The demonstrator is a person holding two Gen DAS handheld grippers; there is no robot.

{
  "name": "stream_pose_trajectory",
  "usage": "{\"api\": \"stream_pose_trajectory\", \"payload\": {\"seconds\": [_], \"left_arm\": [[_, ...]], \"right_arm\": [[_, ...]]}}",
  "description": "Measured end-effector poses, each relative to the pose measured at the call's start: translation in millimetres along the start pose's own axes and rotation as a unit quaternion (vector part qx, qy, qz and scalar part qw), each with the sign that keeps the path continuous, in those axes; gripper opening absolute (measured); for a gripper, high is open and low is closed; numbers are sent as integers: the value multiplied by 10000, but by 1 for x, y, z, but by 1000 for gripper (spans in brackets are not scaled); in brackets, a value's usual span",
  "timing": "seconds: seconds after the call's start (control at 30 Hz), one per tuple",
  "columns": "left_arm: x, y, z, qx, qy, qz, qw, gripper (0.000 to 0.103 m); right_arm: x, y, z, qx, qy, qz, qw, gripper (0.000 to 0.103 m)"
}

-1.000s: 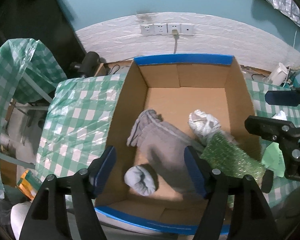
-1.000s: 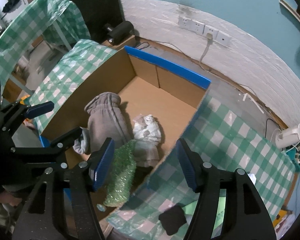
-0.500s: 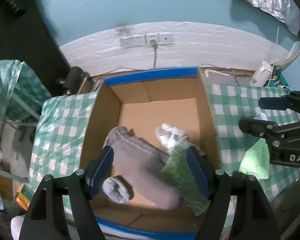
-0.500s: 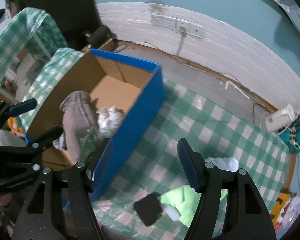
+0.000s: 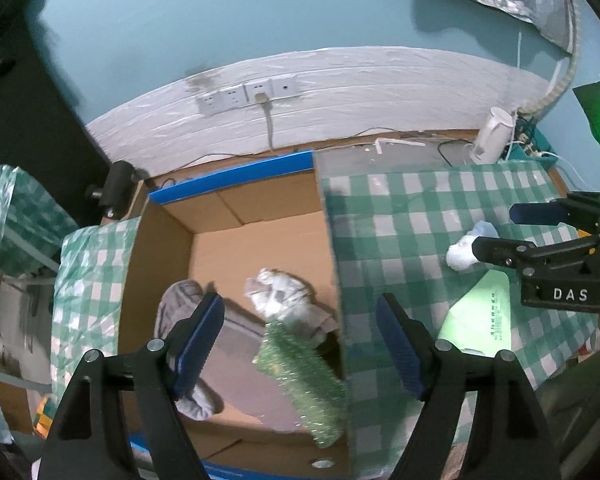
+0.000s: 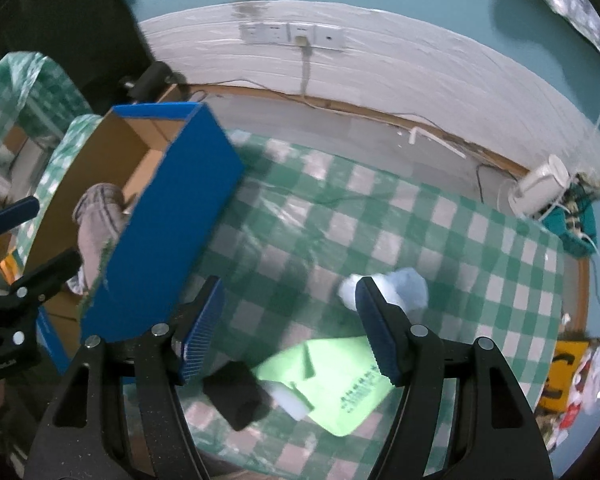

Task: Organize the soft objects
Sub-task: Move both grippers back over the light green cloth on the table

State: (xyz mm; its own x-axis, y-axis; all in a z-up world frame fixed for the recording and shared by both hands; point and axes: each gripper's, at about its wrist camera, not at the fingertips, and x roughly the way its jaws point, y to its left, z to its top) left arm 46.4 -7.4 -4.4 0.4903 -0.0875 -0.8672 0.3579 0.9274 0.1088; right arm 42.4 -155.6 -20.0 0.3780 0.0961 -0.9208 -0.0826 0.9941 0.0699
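In the left wrist view, my left gripper (image 5: 300, 344) is spread wide and holds nothing. It hangs above the cardboard box (image 5: 160, 280), over its right wall. In the box lie a grey garment (image 5: 236, 360), a crumpled white cloth (image 5: 278, 294) and a glittery green piece (image 5: 304, 376) that leans on the wall. On the checked tablecloth (image 5: 396, 232), to the right, a pale blue bundle (image 5: 466, 250) lies just behind my right gripper (image 5: 500, 232), which is far nearer to it.

In the right wrist view, my right gripper (image 6: 290, 324) is also apart and empty. The bundle (image 6: 400, 286) is ahead and slightly right, partly behind my right finger (image 6: 376, 336); I cannot see a long axis. I think this is my next thing to take. Only here I see a black block (image 6: 236, 394), a white sponge (image 6: 290, 398) and a green sheet (image 6: 336, 384) below the fingers.
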Motion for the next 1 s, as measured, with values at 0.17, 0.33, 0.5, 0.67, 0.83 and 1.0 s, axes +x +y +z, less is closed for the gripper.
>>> {"api": "stream_pose_trajectory", "payload": {"seconds": [0.17, 0.33, 0.5, 0.67, 0.83, 1.0], "left_arm": [[3, -23, 5, 177, 43, -61, 9998, 80], [8, -50, 5, 409, 131, -152, 9990, 80], [19, -78, -1, 708, 296, -154, 9969, 81], [32, -99, -10, 945, 472, -42, 9944, 81], [51, -110, -21, 947, 808, -28, 9922, 81], [67, -120, -32, 957, 1013, 68, 9902, 81]], "right_arm": [[1, -27, -11, 257, 34, -67, 9996, 68], [5, -47, -23, 436, 117, -105, 9989, 68], [13, -63, -35, 581, 232, -143, 9979, 68], [23, -78, -46, 726, 373, -165, 9965, 68], [37, -85, -58, 823, 582, -170, 9948, 69], [58, -82, -72, 776, 910, -169, 9927, 69]]}}
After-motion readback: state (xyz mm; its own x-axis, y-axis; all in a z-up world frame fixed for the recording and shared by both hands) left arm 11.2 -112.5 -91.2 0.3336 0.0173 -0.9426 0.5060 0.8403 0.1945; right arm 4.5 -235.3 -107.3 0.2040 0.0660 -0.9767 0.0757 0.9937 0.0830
